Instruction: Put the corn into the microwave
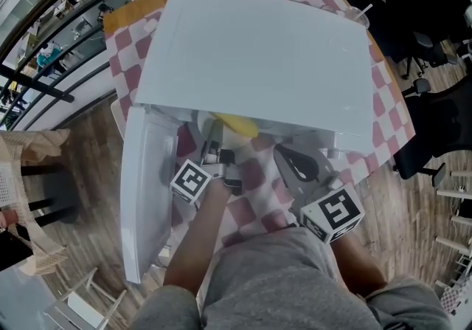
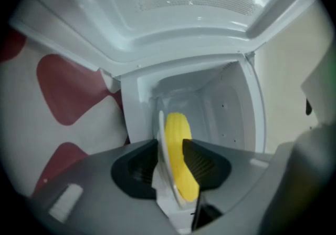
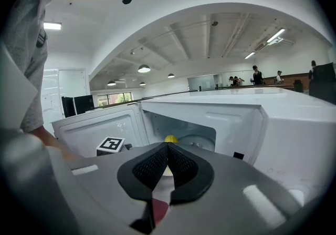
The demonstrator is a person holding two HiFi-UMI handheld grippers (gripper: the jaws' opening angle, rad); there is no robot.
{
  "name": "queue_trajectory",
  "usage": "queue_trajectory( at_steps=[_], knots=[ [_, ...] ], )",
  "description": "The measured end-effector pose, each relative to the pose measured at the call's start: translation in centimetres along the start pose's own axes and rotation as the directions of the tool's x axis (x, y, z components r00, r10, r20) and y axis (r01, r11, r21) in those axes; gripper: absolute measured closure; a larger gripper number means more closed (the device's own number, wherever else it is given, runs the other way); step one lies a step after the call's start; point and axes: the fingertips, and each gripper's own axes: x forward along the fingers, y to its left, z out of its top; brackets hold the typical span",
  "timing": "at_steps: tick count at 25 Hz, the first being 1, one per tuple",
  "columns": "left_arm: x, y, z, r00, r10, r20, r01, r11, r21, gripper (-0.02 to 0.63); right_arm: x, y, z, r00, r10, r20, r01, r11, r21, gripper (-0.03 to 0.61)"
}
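Inside the open microwave (image 1: 258, 55) | corn (image 2: 181, 160) on white plate (image 2: 163, 144), apparently set down | left gripper (image 2: 170, 150) fingers slightly parted around plate rim | right gripper (image 3: 167, 150) fingers closed, empty | remaining: withdraw, likely shut door (image 1: 144, 188).

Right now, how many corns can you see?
1. The corn lies on a white plate in the open microwave's mouth; its rim sits between the left gripper's jaws. More could be hidden.
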Motion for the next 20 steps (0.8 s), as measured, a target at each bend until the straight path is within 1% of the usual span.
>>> queue_trajectory(
  at_steps=[1, 2, 3, 4, 6, 8, 9, 11, 14, 16, 17, 18, 19, 20],
  knots=[
    [0.0, -0.7, 0.0, 0.999, -0.030, -0.018, 0.031, 0.998, 0.061, 0.449, -0.1, 0.0, 0.0, 1.000, -0.002, 0.000, 0.002, 1.000, -0.001, 0.580],
    [0.0, -1.3, -0.1, 0.997, -0.061, -0.044, 0.066, 0.989, 0.130, 0.378, -0.2, 0.0, -0.1, 1.000, -0.003, -0.001, 0.003, 1.000, -0.002, 0.580],
    [-0.2, -1.9, -0.3, 0.993, -0.086, -0.077, 0.100, 0.974, 0.204, 0.319, -0.2, 0.1, -0.1, 1.000, -0.004, -0.001, 0.004, 1.000, -0.002, 0.580],
    [-0.3, -2.3, -0.6, 0.988, -0.102, -0.117, 0.131, 0.952, 0.277, 0.277, -0.3, 0.1, -0.2, 1.000, -0.004, -0.001, 0.004, 1.000, -0.001, 0.580],
    [-0.5, -2.9, -1.5, 0.975, -0.106, -0.197, 0.180, 0.895, 0.408, 0.204, -0.3, 0.2, -0.2, 1.000, -0.003, -0.001, 0.003, 1.000, -0.003, 0.580],
    [-0.8, -3.1, -2.6, 0.961, -0.081, -0.264, 0.214, 0.822, 0.527, 0.158, -0.3, 0.3, -0.3, 1.000, -0.002, 0.001, 0.002, 1.000, -0.007, 0.580],
    [-1.0, -3.1, -3.2, 0.955, -0.058, -0.292, 0.227, 0.778, 0.587, 0.135, -0.4, 0.4, -0.4, 1.000, -0.002, 0.003, 0.002, 1.000, -0.010, 0.580],
    [-1.2, -2.7, -4.2, 0.946, 0.003, -0.323, 0.237, 0.675, 0.698, 0.098, -0.5, 0.5, -0.4, 1.000, -0.003, 0.000, 0.003, 1.000, -0.013, 0.580],
    [-1.3, -1.8, -4.8, 0.945, 0.097, -0.313, 0.218, 0.527, 0.822, 0.091, -0.6, 0.5, -0.5, 1.000, -0.005, 0.002, 0.005, 1.000, -0.013, 0.580],
    [-1.4, -1.2, -4.8, 0.943, 0.151, -0.296, 0.204, 0.438, 0.875, 0.091, -0.6, 0.6, -0.5, 1.000, -0.008, 0.002, 0.008, 1.000, -0.012, 0.580],
    [-1.5, -0.9, -4.8, 0.942, 0.177, -0.286, 0.196, 0.402, 0.894, 0.091, -0.7, 0.6, -0.5, 1.000, -0.010, 0.003, 0.010, 1.000, -0.012, 0.580],
    [-1.5, -0.6, -4.8, 0.941, 0.201, -0.274, 0.184, 0.376, 0.908, 0.091, -0.7, 0.5, -0.4, 1.000, -0.011, 0.004, 0.012, 1.000, -0.011, 0.580],
    [-1.5, -0.3, -4.6, 0.940, 0.220, -0.261, 0.171, 0.359, 0.918, 0.092, -0.7, 0.5, -0.4, 1.000, -0.013, 0.005, 0.013, 1.000, -0.010, 0.580],
    [-1.5, -0.1, -4.4, 0.940, 0.233, -0.249, 0.158, 0.348, 0.924, 0.092, -0.8, 0.5, -0.5, 1.000, -0.015, 0.006, 0.015, 1.000, -0.010, 0.580]
  ],
)
